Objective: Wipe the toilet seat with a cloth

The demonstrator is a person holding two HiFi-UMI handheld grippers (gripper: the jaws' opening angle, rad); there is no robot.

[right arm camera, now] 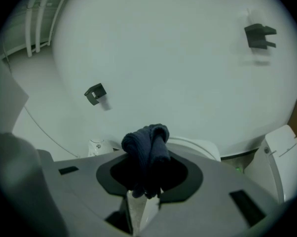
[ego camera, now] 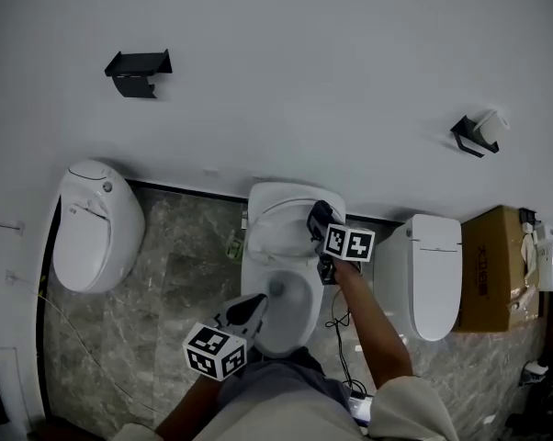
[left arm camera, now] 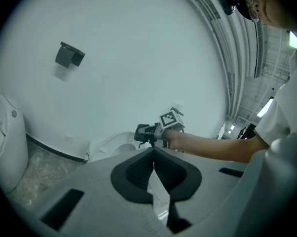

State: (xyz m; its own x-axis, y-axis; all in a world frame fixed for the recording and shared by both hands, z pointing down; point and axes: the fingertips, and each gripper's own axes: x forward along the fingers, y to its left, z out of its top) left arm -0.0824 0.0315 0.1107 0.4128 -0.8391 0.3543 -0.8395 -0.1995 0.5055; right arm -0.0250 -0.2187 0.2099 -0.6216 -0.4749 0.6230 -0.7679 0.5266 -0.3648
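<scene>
The middle toilet (ego camera: 261, 269) stands against the wall right in front of me, its bowl open; it also shows as the toilet (left arm camera: 114, 144) in the left gripper view. My right gripper (ego camera: 316, 217) hovers over the back of it, shut on a bunched dark blue cloth (right arm camera: 147, 149) that sticks up between the jaws of that right gripper (right arm camera: 147, 158). My left gripper (ego camera: 255, 304) hangs over the bowl's near left side. The left gripper (left arm camera: 153, 153) is shut with nothing in it. Ahead of it the right gripper (left arm camera: 147, 132) is seen on an outstretched arm.
A second toilet (ego camera: 93, 232) stands to the left, and a third toilet (ego camera: 428, 274) with its lid down stands to the right. Beside that is a cardboard box (ego camera: 492, 265). Two black holders (ego camera: 137, 70) (ego camera: 474, 134) hang on the wall. A cable (ego camera: 341, 343) lies on the stone floor.
</scene>
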